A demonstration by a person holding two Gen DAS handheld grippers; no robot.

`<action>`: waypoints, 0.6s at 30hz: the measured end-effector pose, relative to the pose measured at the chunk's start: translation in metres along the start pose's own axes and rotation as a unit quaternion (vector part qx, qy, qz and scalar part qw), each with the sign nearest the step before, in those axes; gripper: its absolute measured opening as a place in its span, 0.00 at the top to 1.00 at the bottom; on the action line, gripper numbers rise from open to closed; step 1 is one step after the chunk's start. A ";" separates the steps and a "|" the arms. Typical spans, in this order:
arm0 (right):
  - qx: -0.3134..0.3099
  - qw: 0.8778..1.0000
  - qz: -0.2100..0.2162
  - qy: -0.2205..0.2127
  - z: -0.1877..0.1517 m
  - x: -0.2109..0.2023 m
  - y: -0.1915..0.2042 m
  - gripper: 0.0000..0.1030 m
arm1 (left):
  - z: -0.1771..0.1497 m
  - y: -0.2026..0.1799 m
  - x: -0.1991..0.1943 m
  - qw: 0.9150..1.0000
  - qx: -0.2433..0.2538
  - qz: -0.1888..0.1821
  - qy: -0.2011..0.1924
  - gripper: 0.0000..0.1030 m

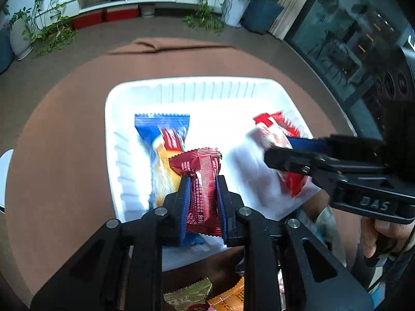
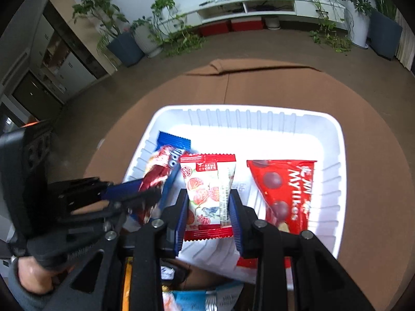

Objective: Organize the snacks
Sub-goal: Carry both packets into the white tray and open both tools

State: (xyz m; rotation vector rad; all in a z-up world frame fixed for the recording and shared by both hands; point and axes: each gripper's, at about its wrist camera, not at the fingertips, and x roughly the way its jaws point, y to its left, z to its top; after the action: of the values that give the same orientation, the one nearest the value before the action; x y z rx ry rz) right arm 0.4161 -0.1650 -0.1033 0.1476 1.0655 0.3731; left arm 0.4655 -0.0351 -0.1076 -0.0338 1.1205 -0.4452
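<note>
Nearest: left gripper [image 1: 203, 194] clamped on a crinkled dark-red foil snack packet [image 1: 201, 181], right gripper [image 2: 208, 208] clamped on a white-and-red strawberry-print snack packet [image 2: 208, 194]. Both poised over the near edge of the white ribbed plastic tray [image 2: 334, 160], probably for dropping in. Farther in: a blue-ended packet [image 1: 162, 134] and a red chocolate-ball bag [image 2: 285, 189] lying flat, well apart, leaving middle room.

The white tray [image 2: 334, 181] has bare floor along its far wall; the blue packet [image 2: 172, 142] blocks its left side; the red bag [image 2: 288, 191] blocks its right.
</note>
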 end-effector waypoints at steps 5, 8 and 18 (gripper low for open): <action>-0.016 0.999 -0.027 0.018 -0.007 0.022 0.002 0.68 | -0.017 -0.006 0.012 1.000 0.004 0.010 0.011 0.83; -0.016 0.999 -0.030 0.023 -0.012 0.027 -0.002 0.68 | -0.021 -0.008 0.020 1.000 -0.002 0.008 0.017 0.83; -0.039 0.998 -0.045 0.018 -0.018 0.032 0.006 0.62 | -0.028 -0.012 0.009 1.000 0.006 0.012 -0.005 0.82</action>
State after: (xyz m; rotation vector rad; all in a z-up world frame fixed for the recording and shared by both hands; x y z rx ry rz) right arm 0.4130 -0.1490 -0.1367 0.0225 1.0867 0.3360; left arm 0.4402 -0.0440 -0.1249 -0.0127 1.1066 -0.4297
